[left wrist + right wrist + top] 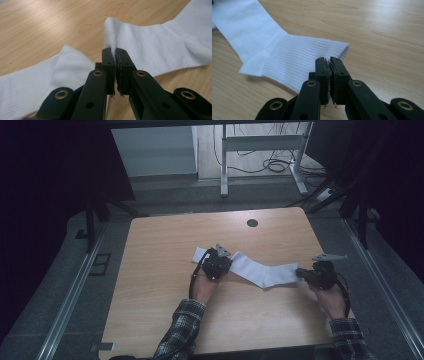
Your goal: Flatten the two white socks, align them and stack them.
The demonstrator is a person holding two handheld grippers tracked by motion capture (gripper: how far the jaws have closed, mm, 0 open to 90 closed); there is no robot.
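Sock (260,270) lies flat mid-table (165,250), stretched left to right. Left tongs (218,261) sit on its left part, right tongs (299,272) at its right end. Round hole (252,223) behind, near far edge.

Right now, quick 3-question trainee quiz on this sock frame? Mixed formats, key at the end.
1. True or false: the left gripper is shut on a pinched-up fold of the white ribbed fabric sock.
2. Multiple choice: the right gripper grips the sock at its A) toe B) ribbed cuff edge C) heel.
3. Fill in: the sock lies on the light ____ tabletop with a round black hole near its far edge.

Key: 1 true; 2 B; 3 wooden.
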